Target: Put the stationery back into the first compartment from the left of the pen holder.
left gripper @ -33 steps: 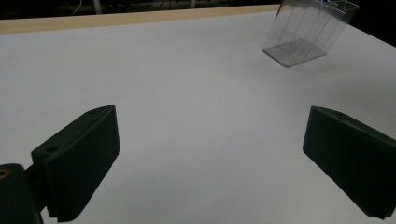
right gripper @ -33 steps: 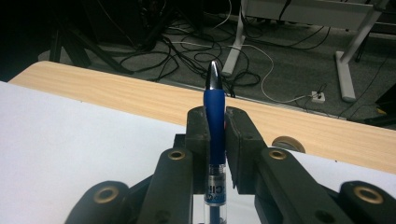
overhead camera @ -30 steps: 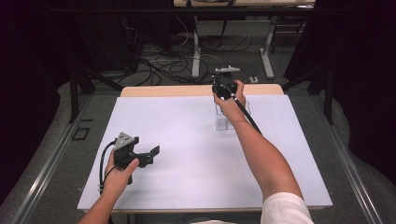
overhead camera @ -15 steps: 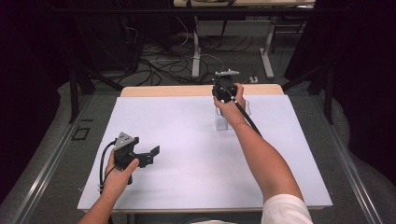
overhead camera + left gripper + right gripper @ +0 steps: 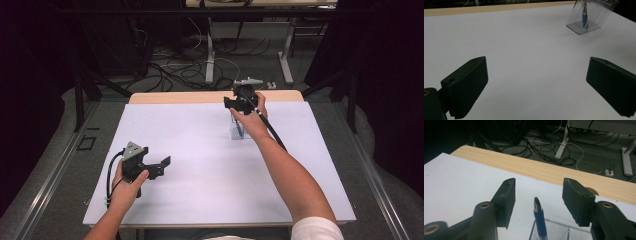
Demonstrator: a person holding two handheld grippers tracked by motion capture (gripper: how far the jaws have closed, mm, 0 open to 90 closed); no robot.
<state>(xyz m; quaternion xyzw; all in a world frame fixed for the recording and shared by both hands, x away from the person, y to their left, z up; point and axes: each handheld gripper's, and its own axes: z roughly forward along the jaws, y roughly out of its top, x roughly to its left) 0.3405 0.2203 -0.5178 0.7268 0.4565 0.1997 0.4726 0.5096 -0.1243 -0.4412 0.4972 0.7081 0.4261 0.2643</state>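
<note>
Your left tool (image 5: 165, 162) sits low over the near-left part of the white surface (image 5: 200, 150), held in your left hand (image 5: 127, 185), cable looping down at the wrist. Jaws are wide apart; in the left gripper view nothing lies between them, just bare white sheet. From that view the clear holder (image 5: 590, 17) is well off toward the far right, with a blue pen (image 5: 584, 18) standing in it.

Mid-surface is bare.

Your right tool (image 5: 235, 103) is at the far side of the surface, right of centre, just short of the wooden edge strip (image 5: 175, 96). Your right hand (image 5: 250, 120) holds it directly over the clear holder (image 5: 239, 131). In the right gripper view the jaws are apart, with the blue pen (image 5: 539, 220) upright in the gap, its tip (image 5: 537, 203) about level with the middle of the pads. Neither pad touches it; the pen sits slightly nearer the left-hand jaw in that view. The holder's clear rim (image 5: 554, 225) shows just below the jaws.

Past the surface: cables on the floor (image 5: 190, 60).
</note>
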